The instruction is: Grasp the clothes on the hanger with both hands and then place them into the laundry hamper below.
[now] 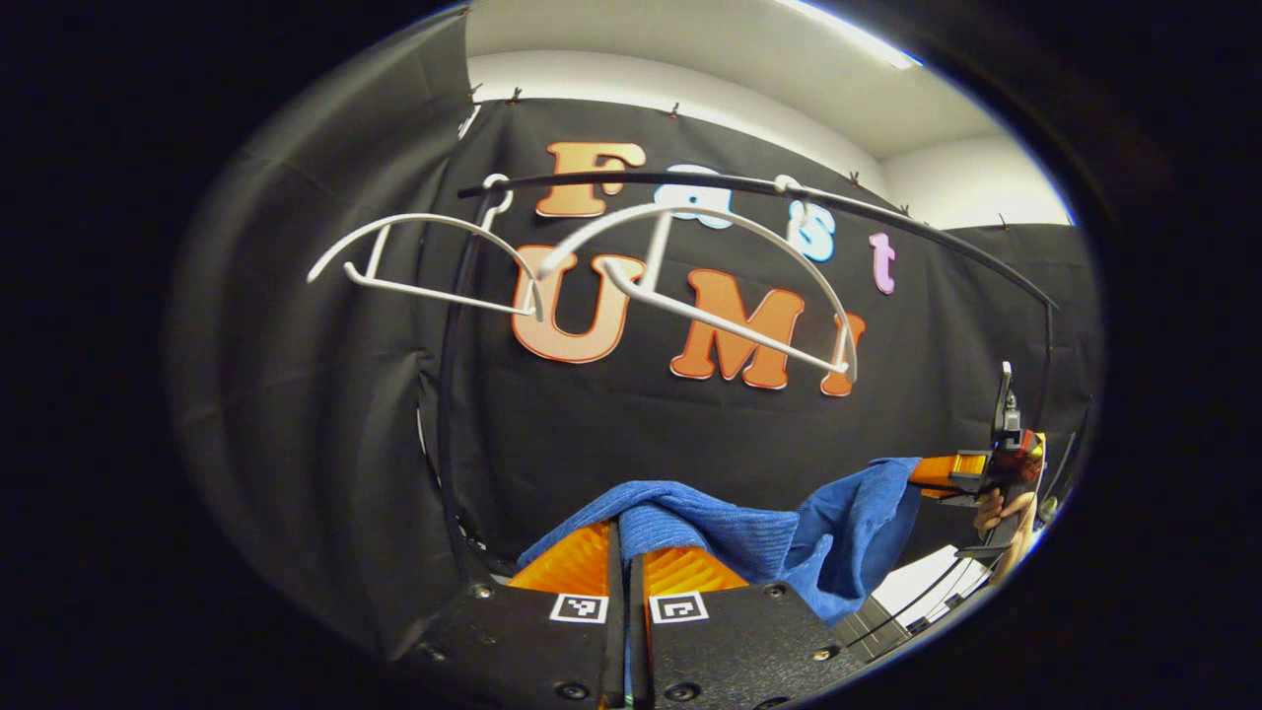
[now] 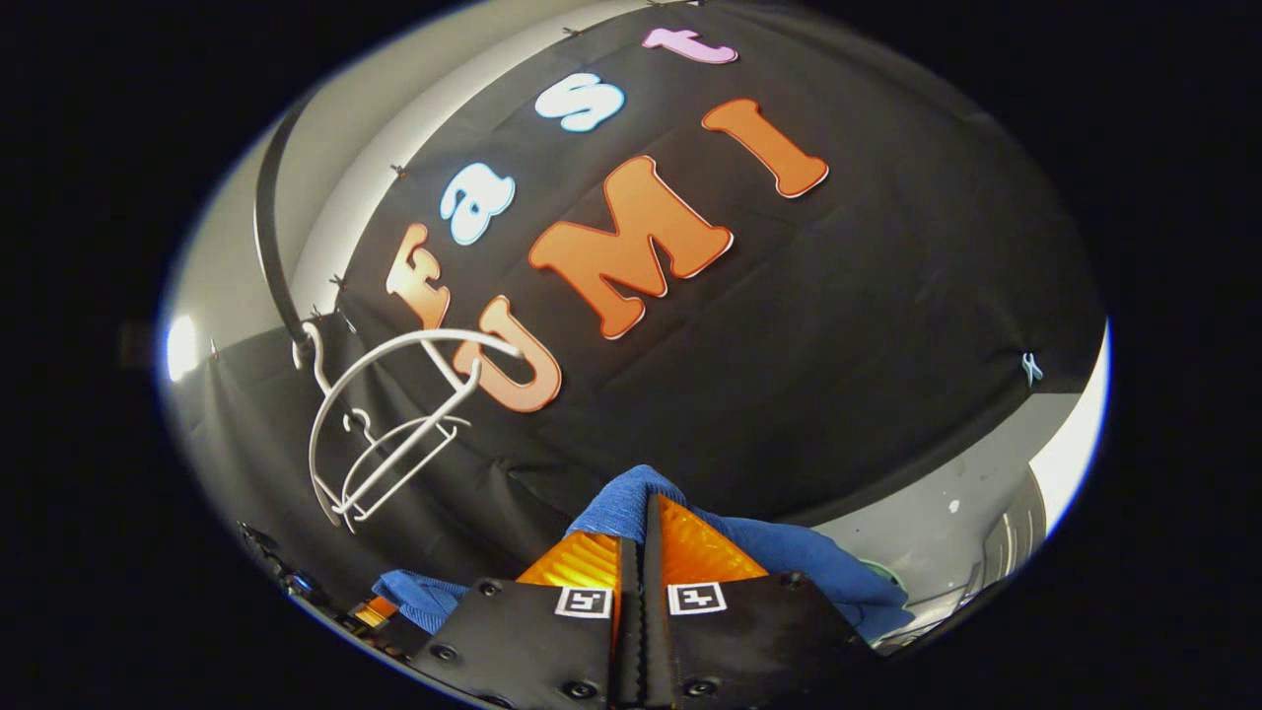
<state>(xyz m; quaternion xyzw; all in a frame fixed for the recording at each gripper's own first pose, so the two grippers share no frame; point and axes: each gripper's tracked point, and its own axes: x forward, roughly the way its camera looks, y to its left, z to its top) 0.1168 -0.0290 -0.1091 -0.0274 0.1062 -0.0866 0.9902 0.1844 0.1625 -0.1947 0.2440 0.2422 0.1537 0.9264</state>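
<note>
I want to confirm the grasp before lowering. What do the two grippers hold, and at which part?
Both hold the blue cloth: the left gripper and the right gripper each pinch a raised fold of it.

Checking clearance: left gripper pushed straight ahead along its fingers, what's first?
Beyond the blue garment it already pinches, the left gripper likely meets the booth's black cloth wall. The white hangers sit above that line. Depth is unclear.

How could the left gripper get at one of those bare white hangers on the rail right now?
Probably not as things stand. The left gripper is shut on the blue cloth, which the right gripper also clamps. The white hangers hang on the rail above, so it would have to let go first.
</note>
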